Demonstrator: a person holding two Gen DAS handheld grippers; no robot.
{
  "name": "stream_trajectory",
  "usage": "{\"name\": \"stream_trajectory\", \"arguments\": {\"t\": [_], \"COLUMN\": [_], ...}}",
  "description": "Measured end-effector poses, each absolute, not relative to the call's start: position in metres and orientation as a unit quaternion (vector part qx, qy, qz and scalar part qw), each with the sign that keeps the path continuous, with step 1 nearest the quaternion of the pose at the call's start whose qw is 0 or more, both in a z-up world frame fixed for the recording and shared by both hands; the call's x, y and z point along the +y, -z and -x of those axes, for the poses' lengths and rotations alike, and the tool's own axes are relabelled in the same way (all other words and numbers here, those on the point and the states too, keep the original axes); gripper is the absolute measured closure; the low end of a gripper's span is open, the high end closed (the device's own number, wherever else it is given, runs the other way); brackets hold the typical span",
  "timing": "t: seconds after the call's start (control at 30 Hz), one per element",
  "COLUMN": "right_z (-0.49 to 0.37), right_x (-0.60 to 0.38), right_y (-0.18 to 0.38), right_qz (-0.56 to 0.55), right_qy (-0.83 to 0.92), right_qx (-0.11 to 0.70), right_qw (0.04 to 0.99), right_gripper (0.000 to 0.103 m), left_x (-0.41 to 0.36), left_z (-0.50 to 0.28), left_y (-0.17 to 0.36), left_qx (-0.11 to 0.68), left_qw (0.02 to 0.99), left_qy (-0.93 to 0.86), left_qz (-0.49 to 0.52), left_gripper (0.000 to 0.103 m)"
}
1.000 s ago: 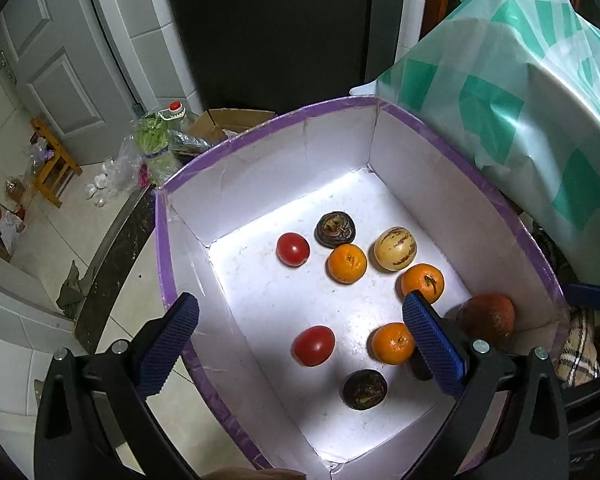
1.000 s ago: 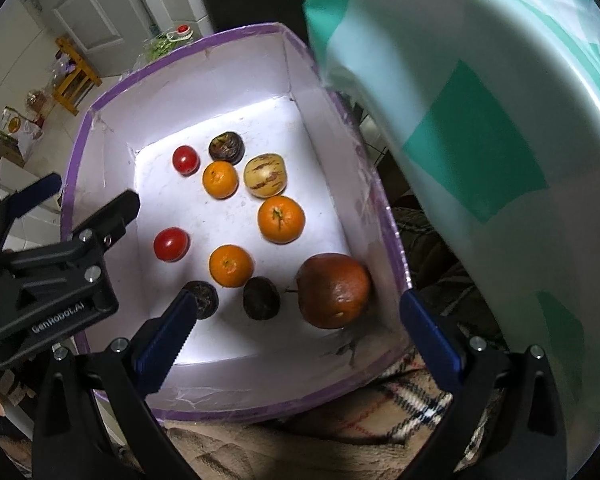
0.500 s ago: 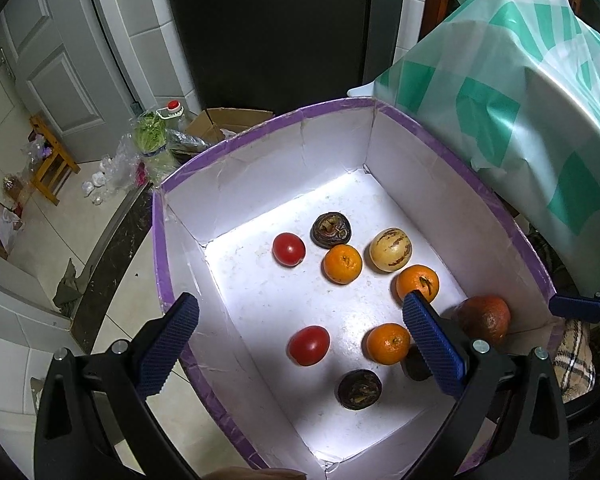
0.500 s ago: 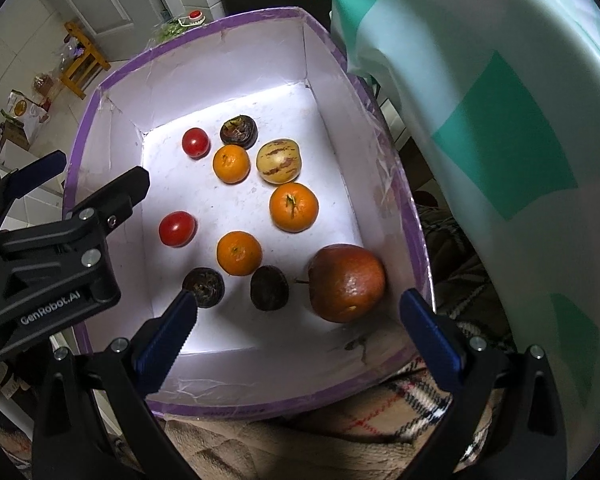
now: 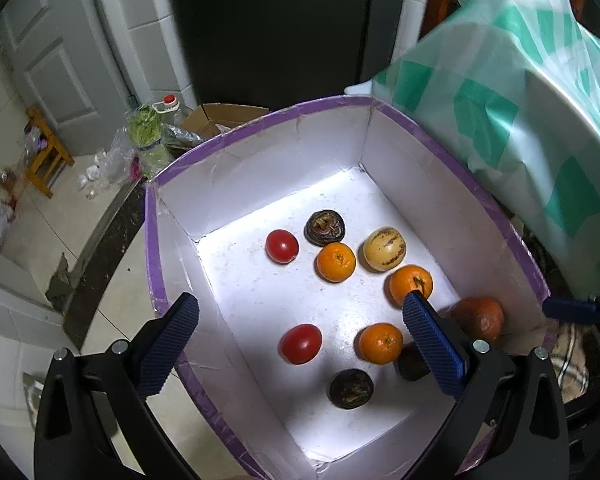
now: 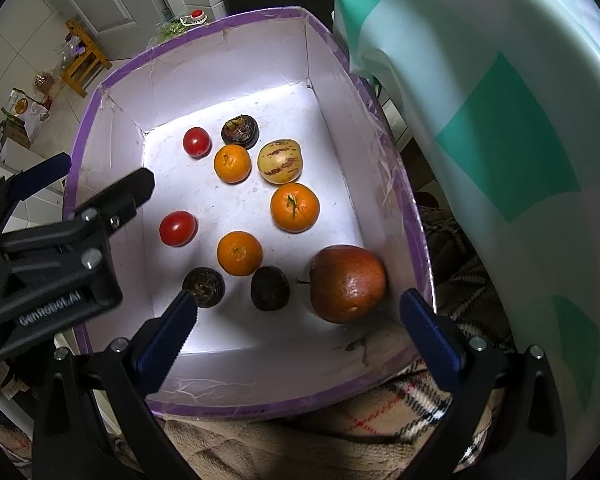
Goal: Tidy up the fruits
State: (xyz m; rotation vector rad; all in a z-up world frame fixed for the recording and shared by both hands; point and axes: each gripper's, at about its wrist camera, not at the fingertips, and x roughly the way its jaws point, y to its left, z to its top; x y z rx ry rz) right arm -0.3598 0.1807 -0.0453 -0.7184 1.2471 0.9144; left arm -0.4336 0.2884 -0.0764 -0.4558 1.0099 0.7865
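Observation:
A white box with a purple rim [image 5: 260,128] [image 6: 204,36] holds loose fruit: two red tomatoes [image 5: 300,343] [image 6: 177,228], three oranges [image 5: 381,343] [image 6: 239,253], a yellow striped melon [image 5: 385,249] [image 6: 280,161], three dark passion fruits [image 5: 351,388] [image 6: 204,286] and a large reddish-brown pomegranate [image 5: 478,318] [image 6: 347,283]. My left gripper [image 5: 300,344] is open and empty above the box's near left part; it also shows in the right wrist view [image 6: 76,176]. My right gripper [image 6: 296,332] is open and empty above the box's near edge.
A green-and-white checked plastic sheet [image 5: 520,100] [image 6: 500,120] rises right of the box. A plaid blanket [image 6: 380,408] lies under the near edge. On the floor to the left are a cardboard box [image 5: 220,118], bagged greens [image 5: 148,132] and a wooden stool [image 5: 44,156].
Both grippers have drifted slightly, so the box sits a little lower and more central in the right wrist view. The fruit has not moved. Both stay open.

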Motion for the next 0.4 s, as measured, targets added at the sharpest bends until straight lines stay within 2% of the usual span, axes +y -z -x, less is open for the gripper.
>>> {"name": "stream_trajectory", "arguments": {"t": [0.4], "right_z": [0.364], "right_x": [0.182], "right_y": [0.043], "right_qz": [0.321], "right_qy": [-0.411], "right_qx": [0.545], "right_qw": [0.657], "right_gripper": [0.001], "left_x": [0.297], "left_z": [0.445], "left_y": [0.077], "left_qx": [0.47], "left_qw": [0.768], "left_qy": [-0.378], "left_qz": [0.216], "left_gripper": [0.004]}}
